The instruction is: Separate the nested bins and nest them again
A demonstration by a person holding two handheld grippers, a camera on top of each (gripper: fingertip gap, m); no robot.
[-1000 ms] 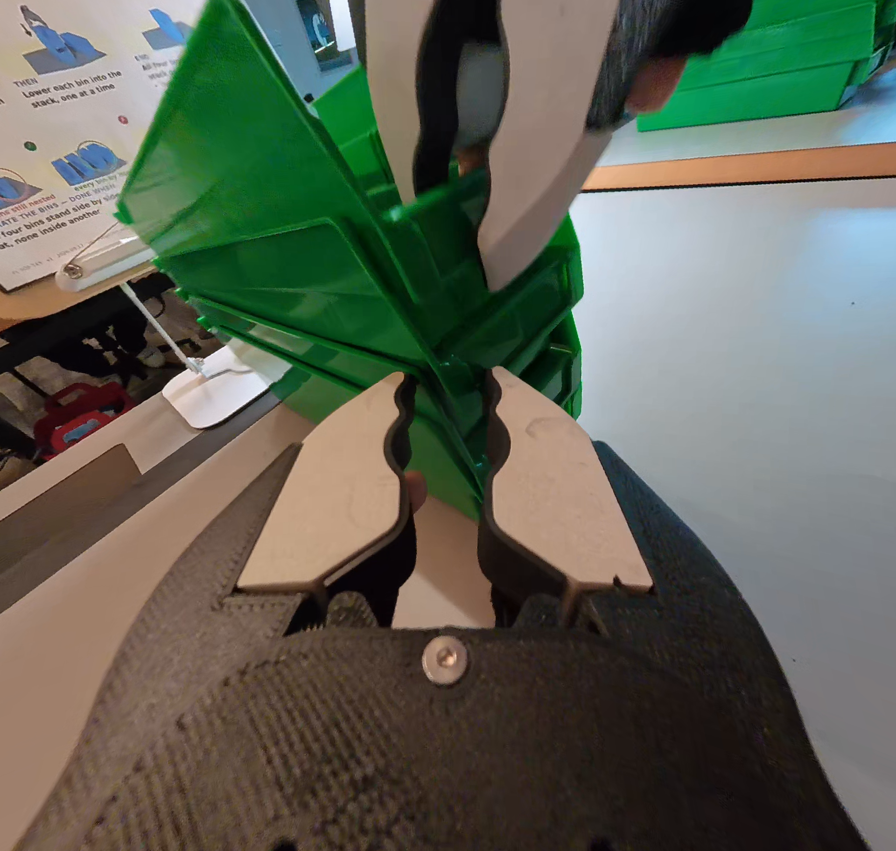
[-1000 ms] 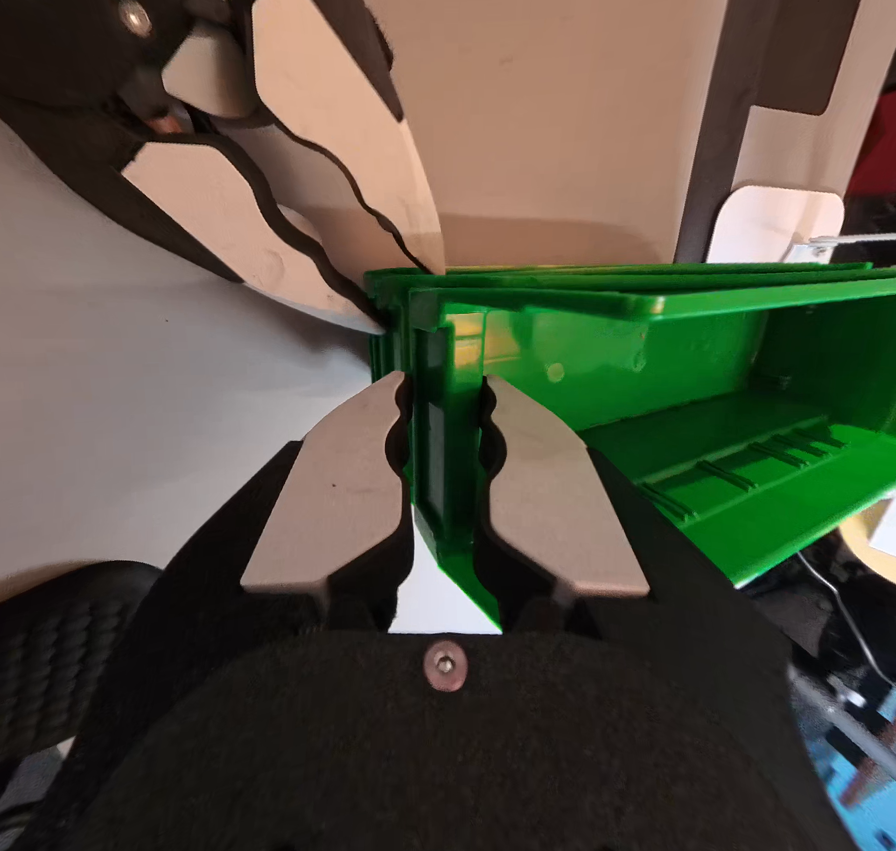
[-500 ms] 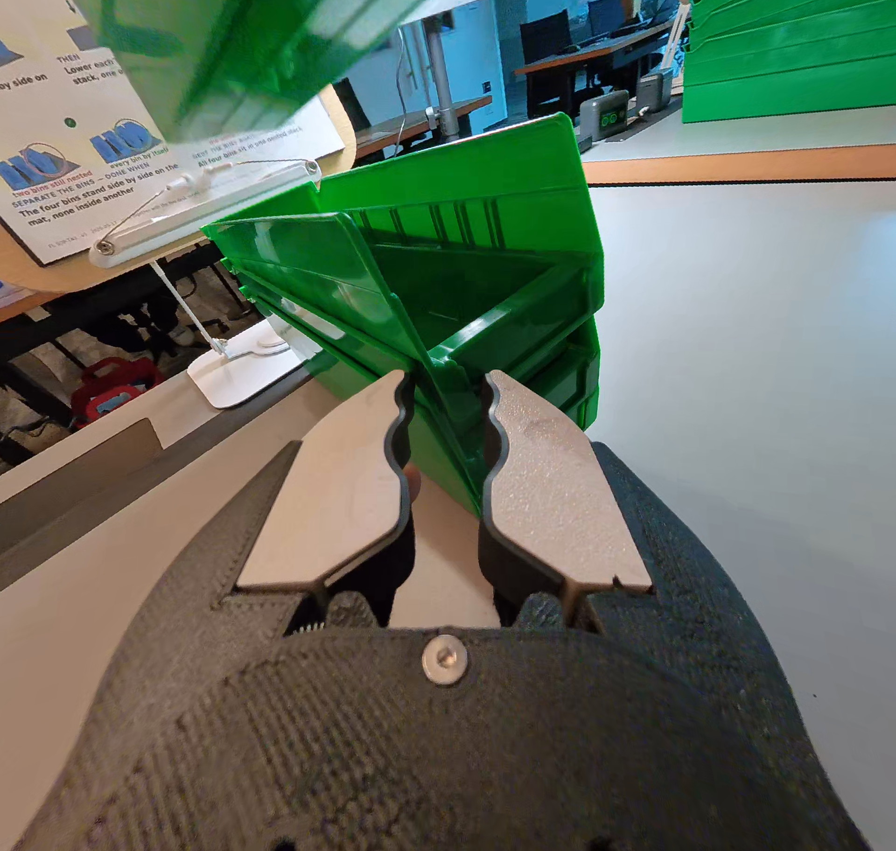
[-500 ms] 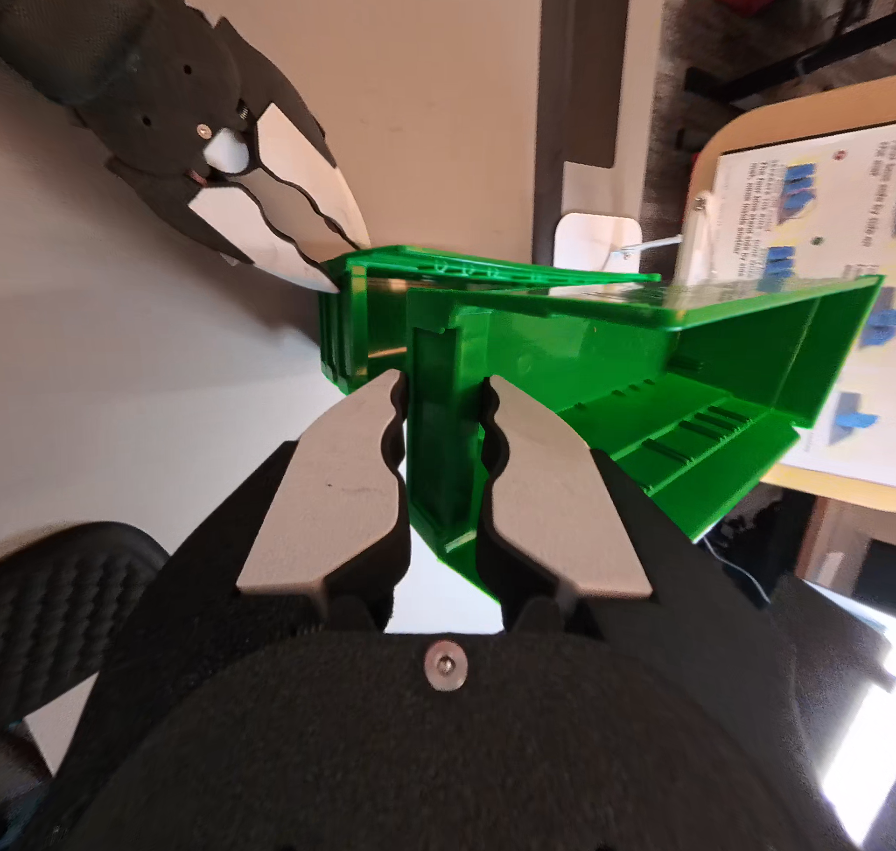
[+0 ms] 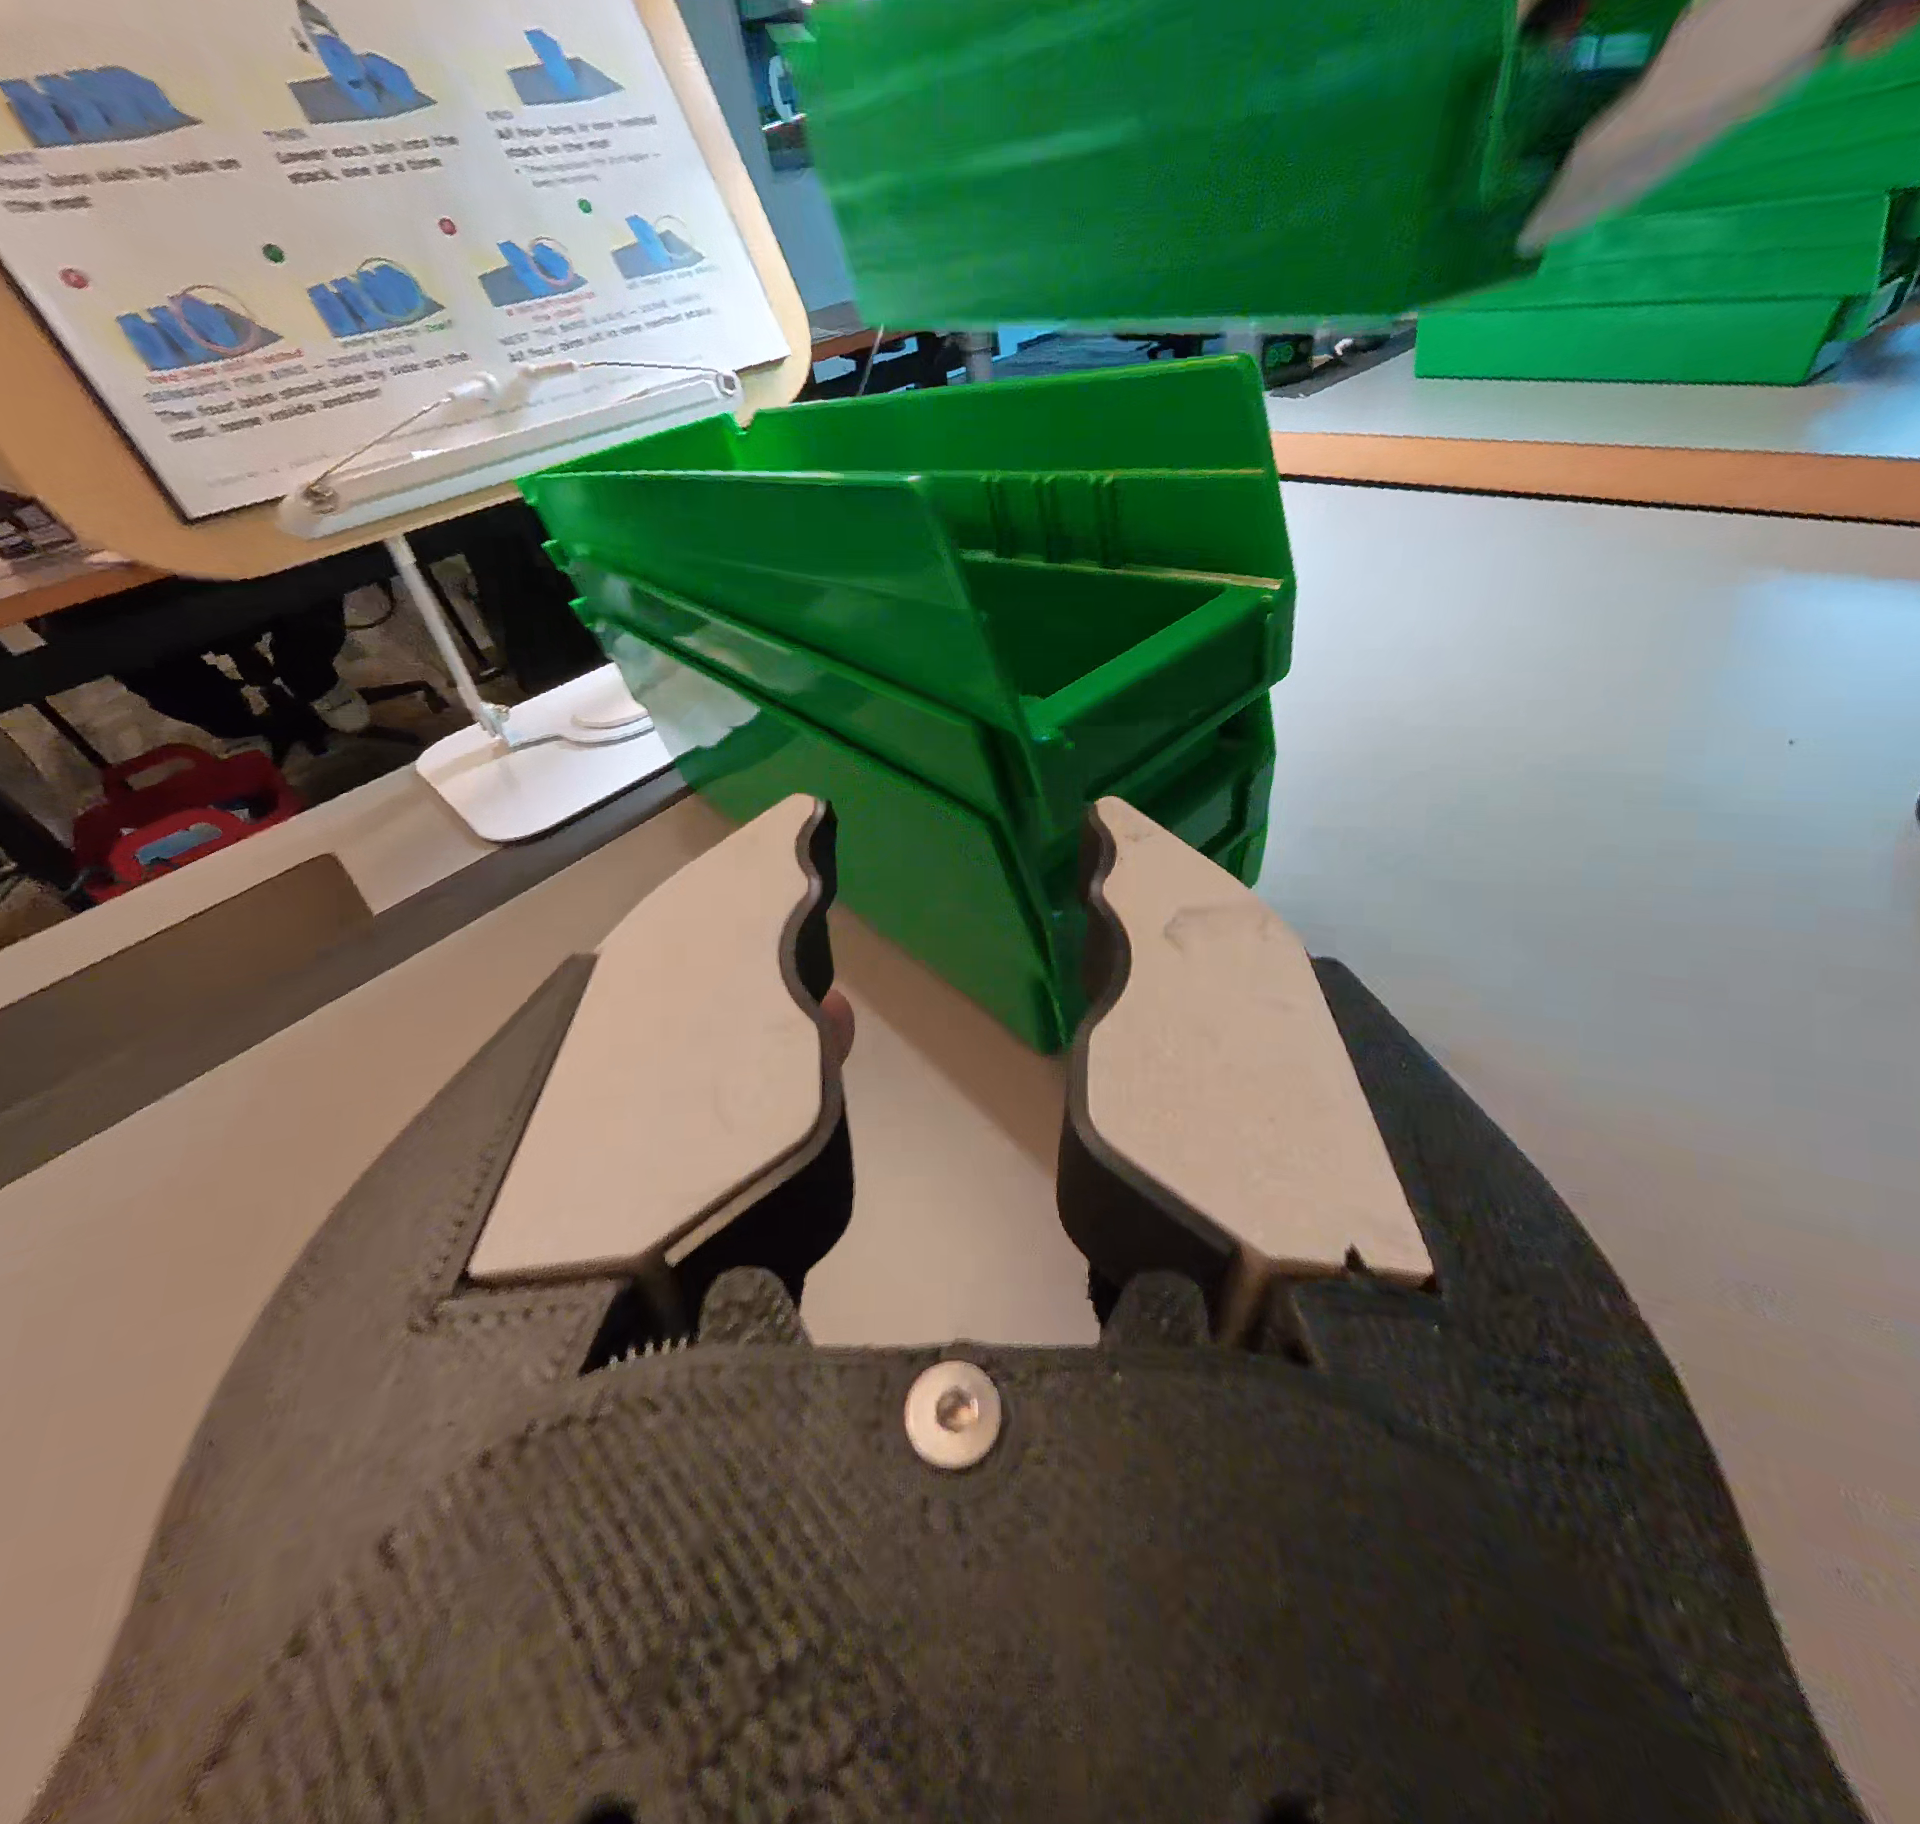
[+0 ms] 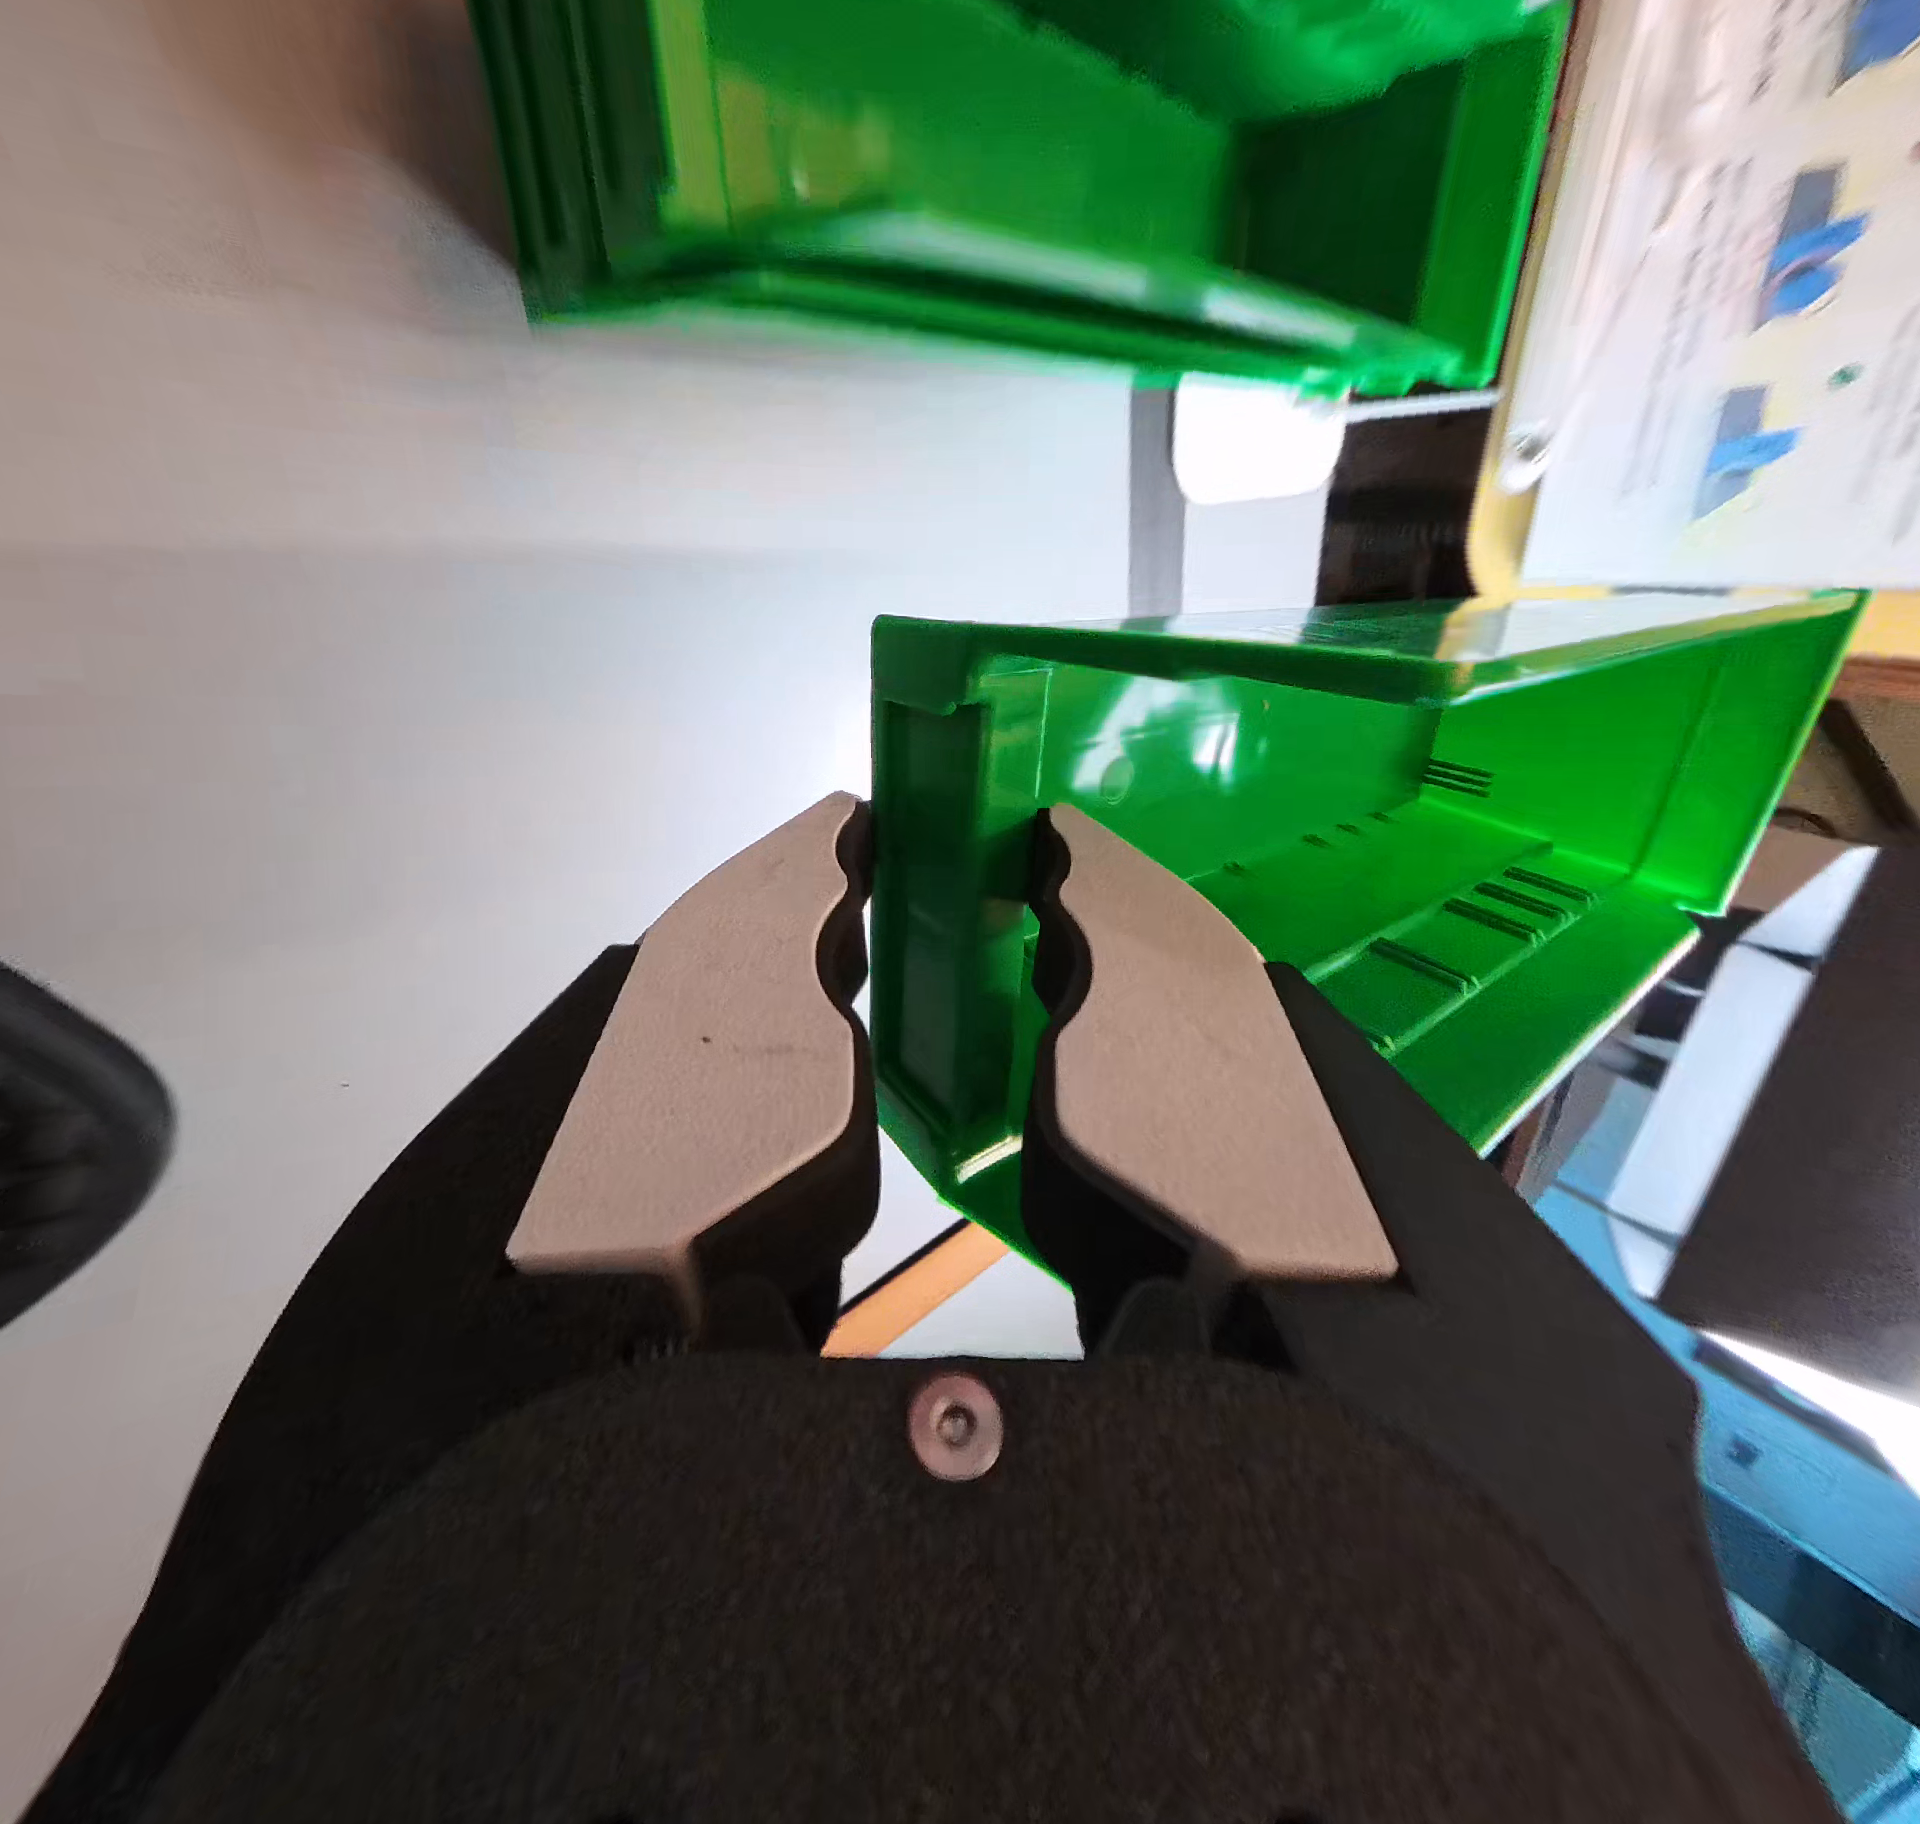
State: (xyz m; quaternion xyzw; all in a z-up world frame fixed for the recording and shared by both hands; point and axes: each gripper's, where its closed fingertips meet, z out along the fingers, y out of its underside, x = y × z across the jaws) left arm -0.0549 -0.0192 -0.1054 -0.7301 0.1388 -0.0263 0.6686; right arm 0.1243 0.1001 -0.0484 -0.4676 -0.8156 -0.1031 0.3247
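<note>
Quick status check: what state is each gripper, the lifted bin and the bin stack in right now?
left gripper: open, its fingers either side of the stack's near corner.
right gripper: shut on the lifted bin's end wall.
lifted green bin: held in the air, clear of the stack.
stack of green bins: nested, resting on the table.

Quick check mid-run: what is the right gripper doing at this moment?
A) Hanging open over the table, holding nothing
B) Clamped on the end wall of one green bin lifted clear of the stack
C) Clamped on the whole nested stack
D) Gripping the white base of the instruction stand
B: the right gripper has both fingers closed on the end wall of a single green bin, apart from the nested stack.
</note>
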